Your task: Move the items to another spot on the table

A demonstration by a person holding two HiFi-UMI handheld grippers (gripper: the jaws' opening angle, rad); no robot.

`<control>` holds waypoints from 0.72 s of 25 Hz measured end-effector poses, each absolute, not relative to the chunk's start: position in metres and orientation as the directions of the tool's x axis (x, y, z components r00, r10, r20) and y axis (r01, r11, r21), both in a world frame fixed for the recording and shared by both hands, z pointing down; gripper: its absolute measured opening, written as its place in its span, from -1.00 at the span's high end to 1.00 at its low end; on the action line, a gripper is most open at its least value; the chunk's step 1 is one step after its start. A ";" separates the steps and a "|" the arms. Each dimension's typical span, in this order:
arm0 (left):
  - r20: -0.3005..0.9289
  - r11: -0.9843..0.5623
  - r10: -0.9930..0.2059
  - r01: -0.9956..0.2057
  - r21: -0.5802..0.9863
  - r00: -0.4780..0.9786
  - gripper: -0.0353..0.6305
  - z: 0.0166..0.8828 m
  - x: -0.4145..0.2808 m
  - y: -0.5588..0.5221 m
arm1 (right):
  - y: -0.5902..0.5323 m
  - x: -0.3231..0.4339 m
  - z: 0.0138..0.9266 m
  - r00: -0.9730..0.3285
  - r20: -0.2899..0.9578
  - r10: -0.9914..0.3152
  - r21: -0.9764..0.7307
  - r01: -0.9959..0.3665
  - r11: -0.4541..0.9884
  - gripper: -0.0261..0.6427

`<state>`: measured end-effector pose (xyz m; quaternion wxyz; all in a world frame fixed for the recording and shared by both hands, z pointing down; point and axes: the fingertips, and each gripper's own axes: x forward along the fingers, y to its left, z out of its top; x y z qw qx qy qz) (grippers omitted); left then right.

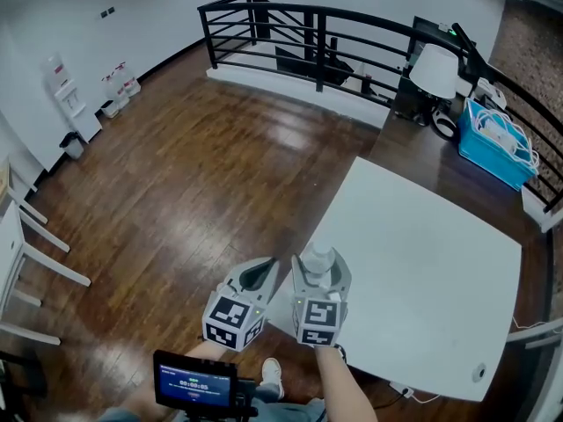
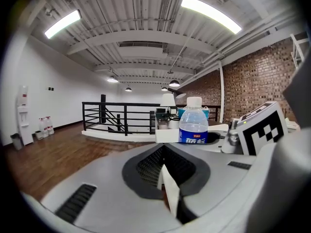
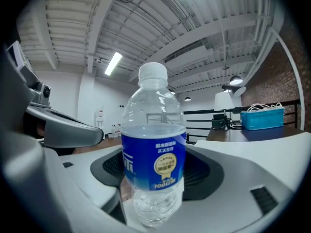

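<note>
A clear water bottle [image 1: 318, 258] with a blue label and white cap stands upright at the near-left corner of the white table [image 1: 422, 271]. My right gripper [image 1: 321, 269] is around it, jaws wide on either side; in the right gripper view the bottle [image 3: 153, 159] fills the middle between the jaws, and I see no pad pressing it. My left gripper [image 1: 261, 271] hangs just left of the table corner over the floor, shut and empty. In the left gripper view its jaws [image 2: 167, 178] meet, with the bottle [image 2: 193, 125] beyond them to the right.
Wooden floor [image 1: 176, 192] lies left of the table. A black railing [image 1: 308, 38] runs along the back. A dark desk at the back right holds a white lamp [image 1: 435, 69] and a blue basket of cables [image 1: 497, 143]. White furniture legs [image 1: 35, 253] stand at far left.
</note>
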<state>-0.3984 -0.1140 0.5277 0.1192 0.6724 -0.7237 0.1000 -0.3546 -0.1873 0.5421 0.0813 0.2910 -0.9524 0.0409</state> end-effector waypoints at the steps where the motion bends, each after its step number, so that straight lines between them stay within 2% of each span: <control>1: 0.308 0.074 -0.949 -0.997 0.016 -0.066 0.86 0.529 -0.399 -0.115 | -0.188 -0.355 0.542 -0.817 0.179 -0.548 -0.029 -0.561 0.827 0.04; 18: 0.269 0.037 -0.962 -0.999 0.014 -0.032 0.86 0.502 -0.375 -0.126 | -0.190 -0.337 0.502 -0.814 0.171 -0.556 -0.017 -0.566 0.824 0.04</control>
